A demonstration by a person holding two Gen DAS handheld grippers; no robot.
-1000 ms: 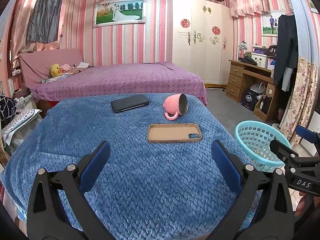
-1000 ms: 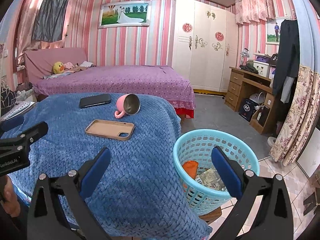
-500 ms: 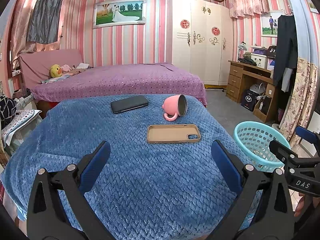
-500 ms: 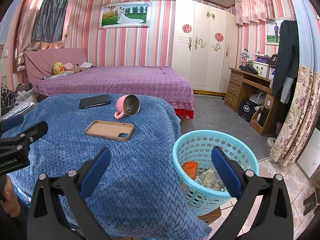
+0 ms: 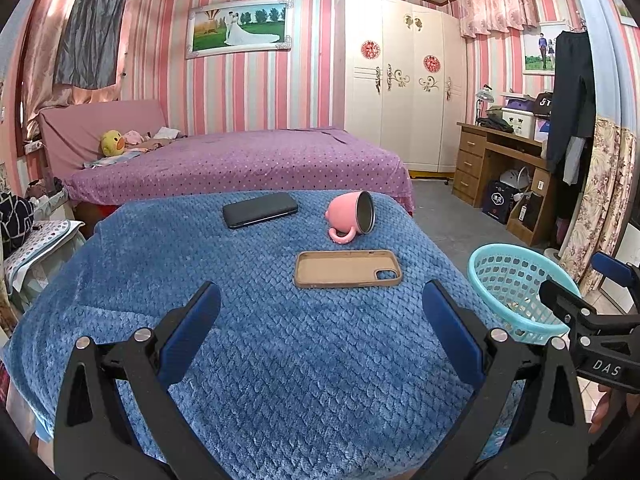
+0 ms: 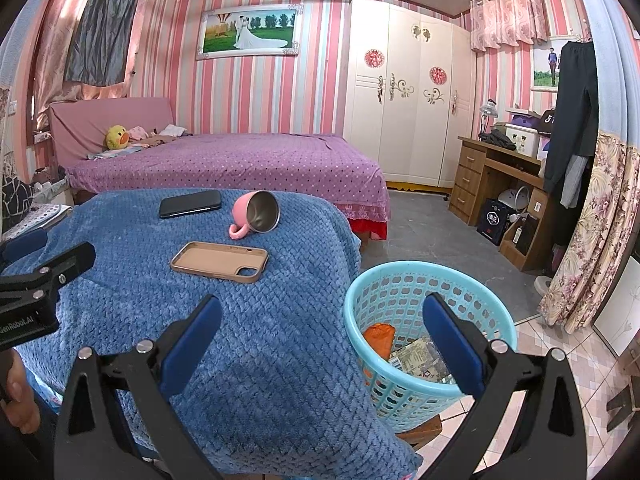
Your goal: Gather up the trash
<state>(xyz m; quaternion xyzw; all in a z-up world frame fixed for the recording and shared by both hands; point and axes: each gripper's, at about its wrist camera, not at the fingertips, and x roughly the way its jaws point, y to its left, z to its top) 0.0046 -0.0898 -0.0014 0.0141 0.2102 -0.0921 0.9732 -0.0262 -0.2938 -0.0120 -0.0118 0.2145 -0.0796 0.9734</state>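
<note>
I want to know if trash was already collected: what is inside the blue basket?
In the basket lie an orange wrapper and a printed packet. The right gripper's finger covers part of the bottom.

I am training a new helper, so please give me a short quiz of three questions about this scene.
1. True or false: the pink mug stands upright.
2. What lies in the basket? A) a phone B) an orange packet and wrappers C) a mug
3. Fill in: the brown phone case lies between the mug and the ____ gripper.

Key: 1 false, it lies on its side. 2 B. 3 left; like the right gripper, it is open and holds nothing.
</note>
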